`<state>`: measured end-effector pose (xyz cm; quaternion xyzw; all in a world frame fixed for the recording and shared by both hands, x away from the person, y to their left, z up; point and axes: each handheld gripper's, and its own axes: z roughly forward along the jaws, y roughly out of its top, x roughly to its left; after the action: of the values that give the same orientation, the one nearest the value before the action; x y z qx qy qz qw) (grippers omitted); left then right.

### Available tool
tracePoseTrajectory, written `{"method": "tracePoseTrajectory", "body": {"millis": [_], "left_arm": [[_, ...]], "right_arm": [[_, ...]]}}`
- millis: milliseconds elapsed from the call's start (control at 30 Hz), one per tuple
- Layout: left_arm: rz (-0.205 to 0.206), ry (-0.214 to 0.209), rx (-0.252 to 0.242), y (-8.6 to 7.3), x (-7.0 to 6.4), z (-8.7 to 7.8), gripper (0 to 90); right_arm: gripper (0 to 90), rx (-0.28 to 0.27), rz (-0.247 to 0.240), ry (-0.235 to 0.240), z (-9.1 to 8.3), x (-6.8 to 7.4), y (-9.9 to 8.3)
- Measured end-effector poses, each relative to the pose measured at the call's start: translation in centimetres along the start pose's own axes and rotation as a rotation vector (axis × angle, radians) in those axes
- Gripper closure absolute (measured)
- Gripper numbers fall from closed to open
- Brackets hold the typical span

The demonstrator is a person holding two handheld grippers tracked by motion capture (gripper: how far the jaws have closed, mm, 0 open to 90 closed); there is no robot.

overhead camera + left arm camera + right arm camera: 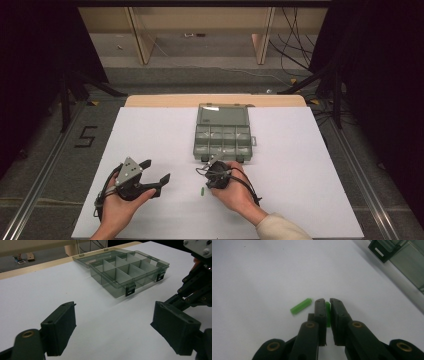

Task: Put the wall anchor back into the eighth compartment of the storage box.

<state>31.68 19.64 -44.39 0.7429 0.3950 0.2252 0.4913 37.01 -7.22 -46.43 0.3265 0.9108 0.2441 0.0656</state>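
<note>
- Two small green plastic pegs, ribbed and cylindrical: one green peg (328, 313) sits pinched between the jaws of the right tool (327, 302); the other peg (301, 306) lies flat on the white worktop (262, 277) just beside that tool's left jaw.
- The right tool is closed almost fully, gripping the peg with only a narrow gap; its matte black jaws point down at the worktop, just in front of the box.
- The right hand (235, 192) wraps the tool from behind, sleeve at the wrist.
- The left tool (112, 325) is spread wide and holds nothing, hovering low over the worktop, well apart from the pegs.
- One translucent grey-green compartment box (221, 136) stands open, lid laid back, thin dividers forming a grid, two black latches on its near wall.
</note>
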Motion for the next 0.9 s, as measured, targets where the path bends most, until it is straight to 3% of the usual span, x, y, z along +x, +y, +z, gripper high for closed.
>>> {"method": "tracePoseTrajectory", "body": {"millis": [133, 300, 367, 900], "left_arm": [[-0.019, 0.005, 0.000, 0.0, -0.1, 0.1, 18.2], [-0.004, 0.002, -0.001, 0.1, 0.0, 0.2, 18.2], [-0.022, 0.004, 0.000, 0.1, -0.1, 0.2, 18.2], [-0.024, 0.006, -0.003, 0.1, -0.1, 0.1, 18.2]], "right_arm": [[84.6, -0.008, 0.004, 0.000, -0.1, -0.1, 0.0], [84.6, -0.015, 0.015, -0.001, -0.3, -0.4, 0.0], [84.6, -0.023, 0.017, -0.002, -0.4, -0.5, 0.0], [84.6, -0.047, 0.043, -0.009, -1.3, -1.4, 0.1]]}}
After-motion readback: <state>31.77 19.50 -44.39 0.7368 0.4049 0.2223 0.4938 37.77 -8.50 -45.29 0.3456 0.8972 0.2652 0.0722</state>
